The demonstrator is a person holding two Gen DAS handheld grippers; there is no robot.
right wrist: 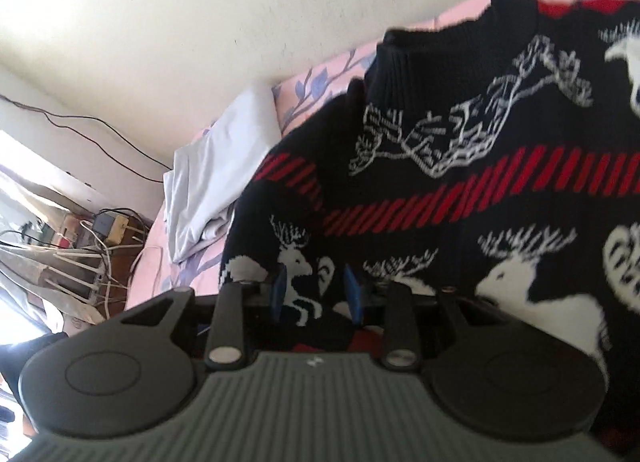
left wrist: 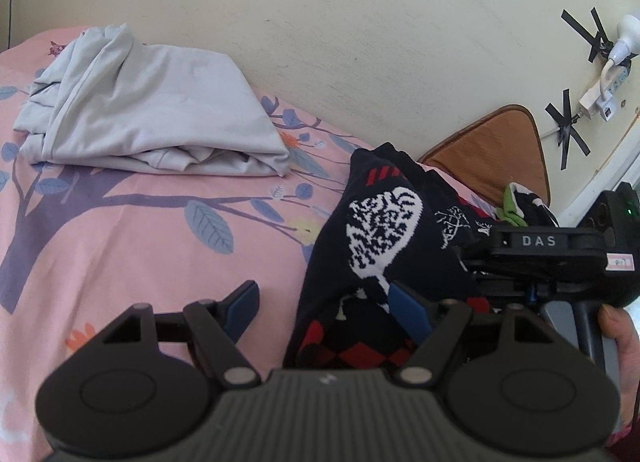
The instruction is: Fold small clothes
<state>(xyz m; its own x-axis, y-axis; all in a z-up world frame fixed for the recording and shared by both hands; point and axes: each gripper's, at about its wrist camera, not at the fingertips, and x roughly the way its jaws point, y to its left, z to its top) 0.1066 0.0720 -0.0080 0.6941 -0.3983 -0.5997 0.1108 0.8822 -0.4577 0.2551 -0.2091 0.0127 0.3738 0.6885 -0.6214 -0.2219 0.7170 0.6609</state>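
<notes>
In the left wrist view, a folded grey garment [left wrist: 148,110] is seen at the upper left on the pink sheet [left wrist: 120,222], apparently set aside as finished. The left gripper [left wrist: 324,310] is shown at the bottom centre with its jaws standing wide. Its left pad hangs over bare sheet, while its right pad lies against the sweater [left wrist: 384,230], a dark knit with white and red patterns, at centre right. Nothing is clamped, so a grip is judged not yet made. At the right edge, the right gripper [left wrist: 532,246] is seen side-on, its fingertips hidden behind the knit.

In the right wrist view, blurred and tilted, the right gripper [right wrist: 316,294] is shown at the bottom centre, jaws part open, with knit between the pads. Whether they press on it cannot be told. The sweater's full outline is cut off in both views.
</notes>
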